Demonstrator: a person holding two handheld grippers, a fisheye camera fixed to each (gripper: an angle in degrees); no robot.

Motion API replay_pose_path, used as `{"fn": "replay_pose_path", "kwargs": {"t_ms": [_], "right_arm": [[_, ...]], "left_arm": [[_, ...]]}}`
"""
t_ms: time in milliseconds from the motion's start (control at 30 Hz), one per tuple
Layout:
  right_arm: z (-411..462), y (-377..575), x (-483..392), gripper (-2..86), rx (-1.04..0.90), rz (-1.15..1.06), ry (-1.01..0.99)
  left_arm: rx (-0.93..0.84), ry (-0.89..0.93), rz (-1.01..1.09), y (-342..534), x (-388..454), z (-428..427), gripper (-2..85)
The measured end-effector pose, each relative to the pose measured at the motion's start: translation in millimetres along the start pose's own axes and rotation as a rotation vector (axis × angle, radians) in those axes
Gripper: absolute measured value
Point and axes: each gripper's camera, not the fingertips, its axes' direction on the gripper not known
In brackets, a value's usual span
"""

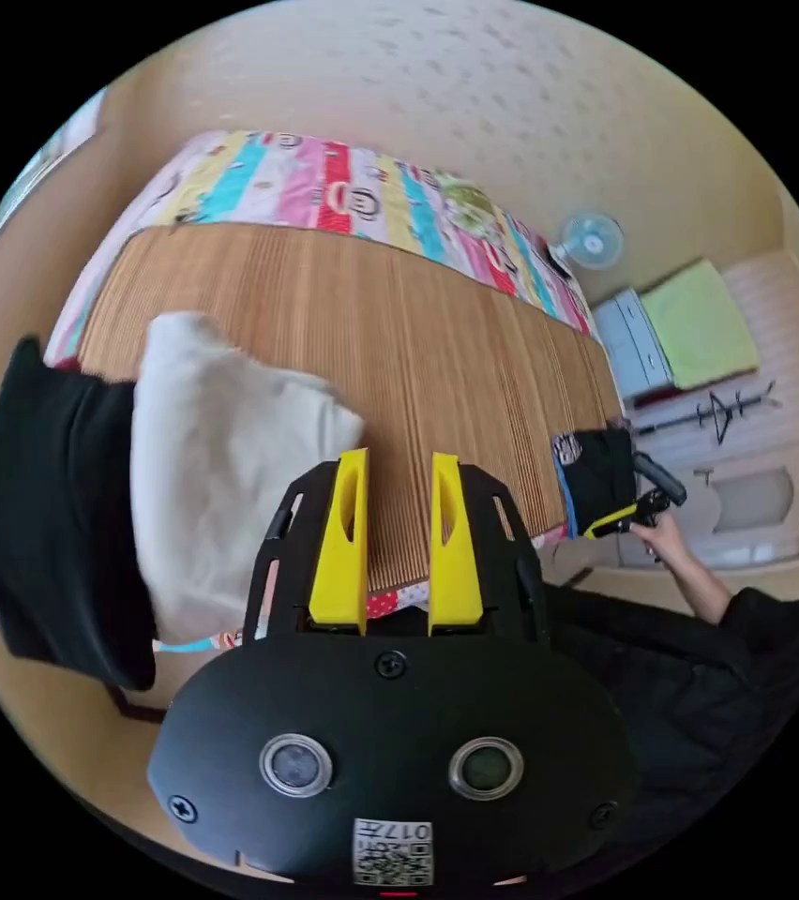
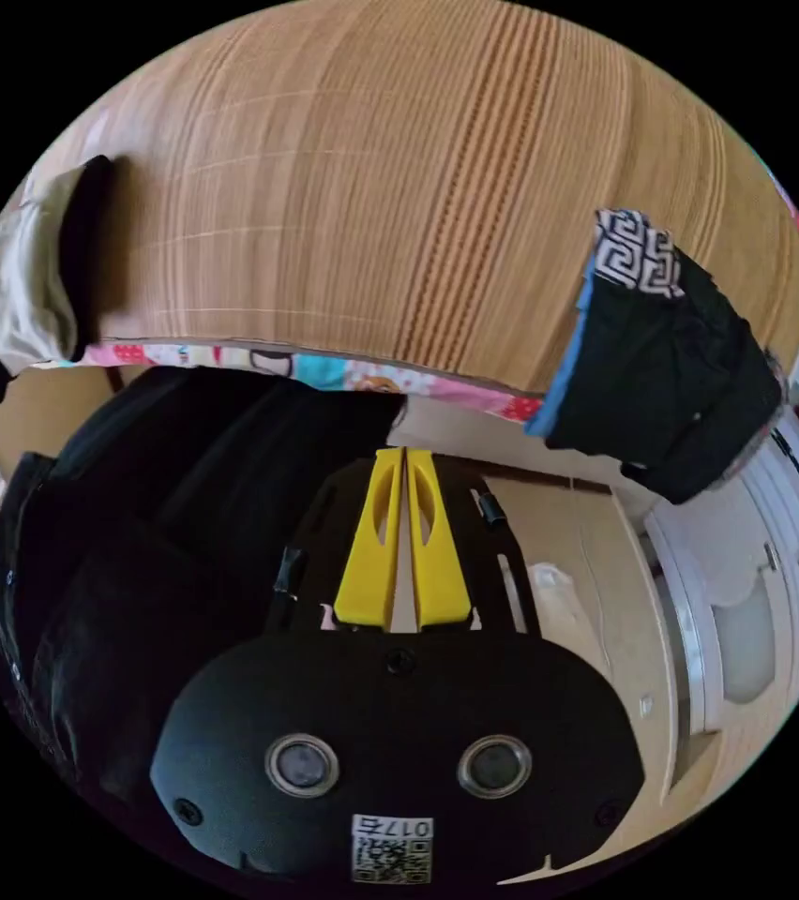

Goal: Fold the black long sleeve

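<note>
A black garment hangs over the bed's left edge, partly under a cream garment. Both show small in the right gripper view as a cream garment with the black garment beside it. A folded black garment with a patterned band and a blue edge lies at the mat's near corner, and the left gripper view has this folded garment too. My left gripper is open above the mat with nothing between its jaws. My right gripper is shut and empty, off the bed's edge; the right gripper sits in a hand beside the folded garment.
A bamboo mat covers the bed over a colourful sheet. The person's dark clothes are close to the bed's edge. A fan, drawers with a green cloth and a coat stand lie beyond the bed.
</note>
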Motion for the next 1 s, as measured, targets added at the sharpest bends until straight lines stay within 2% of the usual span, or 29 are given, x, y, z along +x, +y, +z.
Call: {"fn": "replay_pose_path", "kwargs": {"t_ms": [67, 133, 200, 400, 467, 533, 633, 800, 1000], "right_arm": [[22, 8, 19, 0.6, -0.042, 0.122, 0.153], [37, 14, 30, 0.6, -0.046, 0.170, 0.158], [50, 22, 41, 0.6, -0.024, 0.221, 0.089], [90, 44, 87, 0.5, 0.086, 0.284, -0.355], [100, 43, 107, 0.6, 0.113, 0.264, -0.516], [101, 39, 120, 0.7, 0.144, 0.252, -0.582], [92, 27, 130, 1.3, 0.181, 0.230, -0.579], [63, -4, 122, 4.4, 0.284, 0.137, -0.542], [54, -45, 114, 8.9, 0.405, 0.138, -0.697]], "left_arm": [[-0.021, 0.033, 0.086, -14, 43, 15, 10.1], [-0.043, 0.109, 0.154, -25, 92, 35, 10.1], [-0.058, 0.158, 0.187, -29, 125, 49, 10.0], [-0.101, 0.220, 0.243, -32, 197, 93, 7.7], [-0.099, 0.227, 0.230, -34, 206, 102, 6.8], [-0.076, 0.241, 0.206, -39, 214, 112, 4.6], [-0.042, 0.264, 0.160, -45, 222, 126, 0.4], [0.028, 0.281, 0.071, -47, 243, 143, -0.9], [0.157, 0.259, -0.070, -26, 237, 132, -1.0]]}}
